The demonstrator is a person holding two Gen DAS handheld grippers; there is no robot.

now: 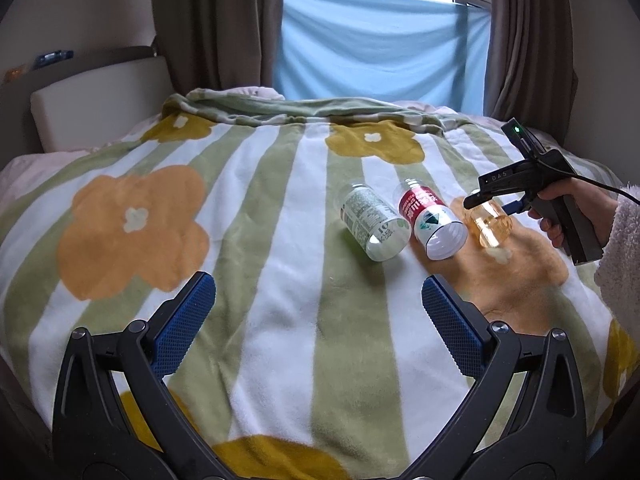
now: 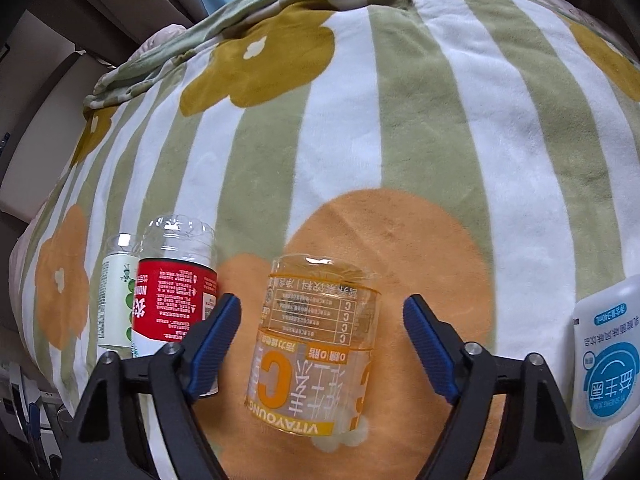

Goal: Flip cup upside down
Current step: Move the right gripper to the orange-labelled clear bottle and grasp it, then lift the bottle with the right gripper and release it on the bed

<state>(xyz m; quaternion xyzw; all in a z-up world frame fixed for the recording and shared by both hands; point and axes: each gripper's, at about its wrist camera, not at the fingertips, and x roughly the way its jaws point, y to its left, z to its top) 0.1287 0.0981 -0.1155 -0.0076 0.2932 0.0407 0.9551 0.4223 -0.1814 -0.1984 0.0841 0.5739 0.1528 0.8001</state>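
Three cut-down bottle cups lie on their sides in a row on a striped, flowered blanket (image 1: 280, 216) that covers a bed. Farthest left in the left wrist view is the green-label cup (image 1: 372, 224), and just beside it, on its right, the red-label cup (image 1: 432, 224), its open mouth turned toward the camera. Next comes the orange cup (image 1: 490, 226), clear plastic with orange print, resting on a big orange flower in the blanket's pattern. In the right wrist view this orange cup (image 2: 316, 344) lies between the blue pads of the right gripper (image 2: 322, 316), whose jaws stand wide on either side of it without touching it; the left-hand pad sits in front of the red-label cup (image 2: 172, 292). At the far right edge of that view a white bottle with a blue label (image 2: 608, 360) lies on the blanket, well apart from the cups. The left gripper (image 1: 318, 292) hovers low over bare blanket nearer the camera, its jaws spread wide with nothing between them. Behind the bed hang brown curtains (image 1: 216, 24) and a light blue sheet (image 1: 380, 40) across the window.
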